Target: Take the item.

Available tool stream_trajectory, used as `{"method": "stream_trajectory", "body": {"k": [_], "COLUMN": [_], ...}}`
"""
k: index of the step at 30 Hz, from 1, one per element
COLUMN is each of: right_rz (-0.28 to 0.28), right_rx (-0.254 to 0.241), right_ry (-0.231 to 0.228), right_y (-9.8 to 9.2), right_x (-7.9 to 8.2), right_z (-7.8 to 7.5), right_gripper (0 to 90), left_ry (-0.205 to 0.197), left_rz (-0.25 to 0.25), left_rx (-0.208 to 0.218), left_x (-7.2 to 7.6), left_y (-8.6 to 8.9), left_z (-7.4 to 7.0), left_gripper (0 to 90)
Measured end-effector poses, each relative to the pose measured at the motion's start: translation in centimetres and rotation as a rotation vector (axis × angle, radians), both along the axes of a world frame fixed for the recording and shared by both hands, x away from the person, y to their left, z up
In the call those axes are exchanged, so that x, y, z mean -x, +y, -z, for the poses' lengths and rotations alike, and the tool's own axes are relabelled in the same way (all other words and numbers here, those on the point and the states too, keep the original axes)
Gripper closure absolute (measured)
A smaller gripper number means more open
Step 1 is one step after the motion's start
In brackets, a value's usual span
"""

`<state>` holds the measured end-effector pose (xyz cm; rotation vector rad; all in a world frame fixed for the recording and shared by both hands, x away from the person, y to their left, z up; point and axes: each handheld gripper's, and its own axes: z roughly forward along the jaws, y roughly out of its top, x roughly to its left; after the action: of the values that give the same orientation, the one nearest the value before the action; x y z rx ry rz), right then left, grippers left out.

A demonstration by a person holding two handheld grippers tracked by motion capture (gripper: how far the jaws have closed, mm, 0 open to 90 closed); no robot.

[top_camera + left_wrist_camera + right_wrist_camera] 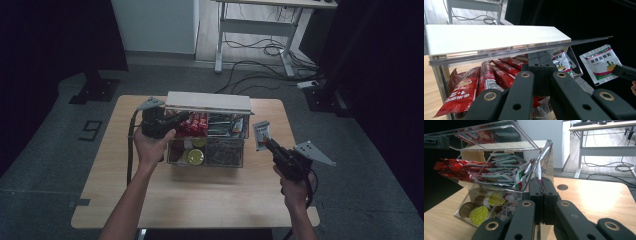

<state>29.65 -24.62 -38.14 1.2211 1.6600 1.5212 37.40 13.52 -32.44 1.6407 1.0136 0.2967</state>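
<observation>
Right gripper (265,141) clenched on white sachet (261,135), held up off the counter (150,200) just beside the clear organizer box (207,150), toward the right edge. Left gripper (186,116) clenched on the box's raised clear lid (499,53), over red sachets (486,80).

Your right gripper (541,185) has its two black jaws pressed together around the thin edge of a white sachet (539,171) that stands up between them. Just past the jaws sits the clear organizer box (499,192) on the wooden table (586,195), its transparent lid (489,136) raised. The upper tray holds red sachets (461,168) at the left and green-and-white sachets (504,171) beside them. Below lie round capsules (479,215), yellow-green and brown.
</observation>
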Motion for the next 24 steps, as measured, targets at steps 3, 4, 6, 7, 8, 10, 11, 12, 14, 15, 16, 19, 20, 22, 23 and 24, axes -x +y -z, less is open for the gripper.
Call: {"method": "stream_trajectory", "body": {"k": [3,4,6,7,8,10,11,12,14,15,16,19,20,22,23,24], "right_rz": [0.004,0.004,0.008,0.01,0.01,0.015,0.02,0.02,0.027,0.029,0.029,0.037,0.037,0.041,0.041,0.041], "right_rx": [-0.001,-0.001,-0.003,-0.001,-0.001,0.002,0.002,0.002,-0.003,-0.001,-0.001,-0.001,-0.001,0.001,0.002,0.002], "right_ry": [0.008,0.008,0.016,0.018,0.018,0.022,0.027,0.027,0.038,0.041,0.041,0.054,0.054,0.061,0.063,0.063], "right_y": [-0.2,-0.2,-0.4,-0.5,-0.5,-0.6,-0.7,-0.7,-0.9,-1.0,-1.0,-1.3,-1.3,-1.5,-1.5,-1.5], "right_x": [0.0,0.0,0.0,0.0,0.0,0.0,0.0,0.0,0.0,0.0,0.0,0.0,0.0,-0.1,-0.1,-0.1], "right_z": [0.3,0.3,0.7,0.8,0.8,1.0,1.3,1.3,1.7,1.8,1.8,2.3,2.3,2.7,2.8,2.8], "right_gripper": [87.6,87.6,87.6,87.6,87.6,87.6,87.6,87.6,87.6,87.6,87.6,87.6,87.6,87.6,87.6,87.6], "left_ry": [0.001,0.001,0.003,0.003,0.003,0.004,0.004,0.004,0.004,0.004,0.004,0.004,0.004,0.003,0.003,0.003], "left_rz": [0.0,0.0,0.0,0.0,0.0,0.001,0.0,0.0,0.001,0.001,0.001,0.004,0.004,0.005,0.005,0.005], "left_rx": [0.0,0.0,-0.002,-0.002,-0.002,-0.004,-0.005,-0.005,-0.004,-0.004,-0.004,-0.007,-0.007,-0.007,-0.007,-0.007], "left_x": [0.0,0.0,0.0,0.0,0.0,0.0,0.0,0.0,0.0,0.0,0.0,0.0,0.0,0.0,0.0,0.0], "left_y": [-0.1,-0.1,-0.1,-0.1,-0.1,-0.2,-0.2,-0.2,-0.3,-0.3,-0.3,-0.5,-0.5,-0.5,-0.5,-0.5], "left_z": [0.1,0.1,0.1,0.1,0.1,0.1,0.1,0.1,0.1,0.1,0.1,0.1,0.1,0.1,0.1,0.1], "left_gripper": [90.0,90.0,90.0,90.0,90.0,90.0,90.0,90.0,90.0,90.0,90.0,90.0,90.0,90.0,90.0,90.0]}}
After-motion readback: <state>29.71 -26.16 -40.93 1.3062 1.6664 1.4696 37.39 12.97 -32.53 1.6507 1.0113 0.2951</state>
